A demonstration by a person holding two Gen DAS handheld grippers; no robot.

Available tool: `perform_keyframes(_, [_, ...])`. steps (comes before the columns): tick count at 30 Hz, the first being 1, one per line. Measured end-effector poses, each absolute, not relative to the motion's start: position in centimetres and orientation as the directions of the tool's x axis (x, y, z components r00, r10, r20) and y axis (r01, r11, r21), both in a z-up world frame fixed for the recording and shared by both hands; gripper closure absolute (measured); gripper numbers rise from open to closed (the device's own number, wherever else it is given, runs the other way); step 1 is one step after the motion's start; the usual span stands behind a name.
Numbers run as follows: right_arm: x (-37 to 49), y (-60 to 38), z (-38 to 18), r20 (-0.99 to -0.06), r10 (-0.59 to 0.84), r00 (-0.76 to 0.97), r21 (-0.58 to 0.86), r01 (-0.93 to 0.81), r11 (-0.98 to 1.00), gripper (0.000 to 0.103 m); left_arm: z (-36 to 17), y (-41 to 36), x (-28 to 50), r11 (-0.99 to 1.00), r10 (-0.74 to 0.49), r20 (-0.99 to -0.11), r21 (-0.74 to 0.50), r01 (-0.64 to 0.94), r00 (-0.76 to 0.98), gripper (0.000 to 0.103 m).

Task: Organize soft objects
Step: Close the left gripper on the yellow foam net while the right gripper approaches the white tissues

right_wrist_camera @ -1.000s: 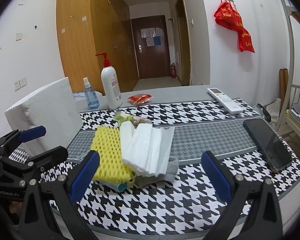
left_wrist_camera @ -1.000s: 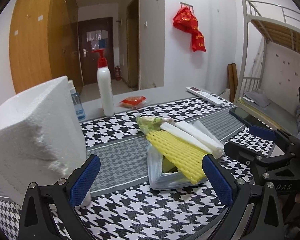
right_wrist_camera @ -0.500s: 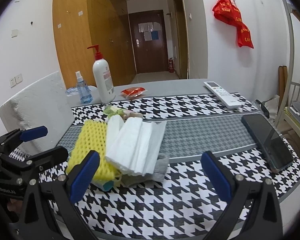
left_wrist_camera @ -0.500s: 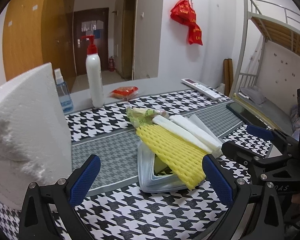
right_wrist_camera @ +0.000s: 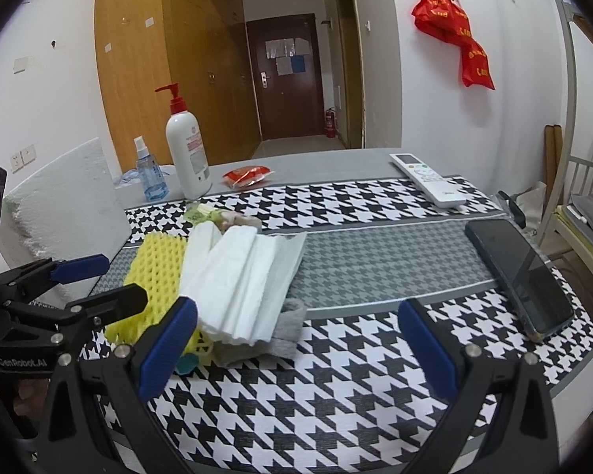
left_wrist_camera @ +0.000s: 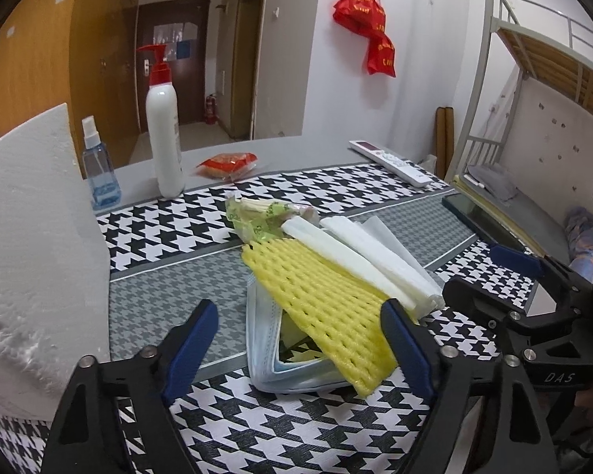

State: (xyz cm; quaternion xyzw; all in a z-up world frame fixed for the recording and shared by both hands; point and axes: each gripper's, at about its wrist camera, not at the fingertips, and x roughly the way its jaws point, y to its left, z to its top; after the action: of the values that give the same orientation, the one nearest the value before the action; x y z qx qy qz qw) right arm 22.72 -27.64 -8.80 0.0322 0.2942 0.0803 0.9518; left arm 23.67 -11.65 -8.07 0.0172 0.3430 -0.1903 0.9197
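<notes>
A pile of soft things lies mid-table: a yellow foam net (left_wrist_camera: pixel 324 304) on top of blue face masks (left_wrist_camera: pixel 265 359), folded white foam sheets (left_wrist_camera: pixel 371 260), a green wrapper (left_wrist_camera: pixel 257 217) behind. In the right wrist view the yellow net (right_wrist_camera: pixel 154 276), the white sheets (right_wrist_camera: pixel 241 276) and a grey cloth (right_wrist_camera: pixel 284 331) show. My left gripper (left_wrist_camera: pixel 300 339) is open and empty, jaws either side of the pile's near end. My right gripper (right_wrist_camera: pixel 296 347) is open and empty, just in front of the pile. Each gripper shows in the other's view, the right one (left_wrist_camera: pixel 510 276) and the left one (right_wrist_camera: pixel 83 284).
A big white styrofoam block (left_wrist_camera: pixel 31 260) stands at the left. A pump bottle (left_wrist_camera: pixel 164 138), a blue spray bottle (left_wrist_camera: pixel 99 170) and a red packet (left_wrist_camera: pixel 227 164) stand at the back. A remote (right_wrist_camera: pixel 427 179) and a dark phone (right_wrist_camera: pixel 522 276) lie at the right. The houndstooth cloth (right_wrist_camera: pixel 336 395) covers the table.
Both grippers have moved closer to the pile, and the left wrist view has turned left to right so the pile sits between its jaws. Both stay open.
</notes>
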Motion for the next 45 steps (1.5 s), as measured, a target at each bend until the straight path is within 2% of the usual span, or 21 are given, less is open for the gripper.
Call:
perform_keyframes(2, [22.7, -27.8, -8.8, -0.554, 0.171, 0.814, 0.110, -0.132, 0.985, 0.000, -8.2, -11.8, 23.8, 0.923, -0.348, -0.643, -0.105, 0.371, 0.682, 0.032])
perform_keyframes(9, [22.9, -28.1, -8.9, -0.557, 0.166, 0.814, 0.114, -0.123, 0.986, 0.000, -8.5, -12.5, 24.3, 0.919, -0.352, -0.660, -0.111, 0.378, 0.663, 0.033])
perform_keyframes(13, [23.0, -28.1, -9.1, -0.561, 0.168, 0.810, 0.114, -0.126, 0.985, 0.000, -8.7, -12.8, 24.7, 0.916, -0.361, -0.672, -0.125, 0.381, 0.647, 0.038])
perform_keyframes(16, [23.1, -28.1, -9.1, -0.564, 0.165, 0.809, 0.113, -0.122, 0.986, 0.000, -8.8, -13.0, 25.0, 0.915, -0.363, -0.677, -0.129, 0.382, 0.641, 0.048])
perform_keyframes(22, [23.1, -28.5, -9.3, -0.568, 0.158, 0.808, 0.117, -0.111, 0.987, 0.000, -9.0, -13.3, 25.2, 0.911, -0.370, -0.681, -0.133, 0.390, 0.632, 0.056])
perform_keyframes(26, [23.3, -28.5, -9.4, -0.574, 0.158, 0.803, 0.115, -0.112, 0.987, 0.000, -9.1, -13.3, 25.3, 0.911, -0.369, -0.683, -0.131, 0.392, 0.630, 0.075])
perform_keyframes(28, [23.3, -28.4, -9.4, -0.573, 0.162, 0.803, 0.115, -0.117, 0.986, 0.000, -9.0, -13.2, 25.3, 0.909, -0.374, -0.680, -0.134, 0.395, 0.631, 0.080])
perform_keyframes(45, [24.1, -26.8, -8.8, -0.572, 0.227, 0.788, 0.129, -0.186, 0.974, 0.000, -7.0, -11.9, 23.7, 0.911, -0.379, -0.623, -0.120, 0.395, 0.684, 0.085])
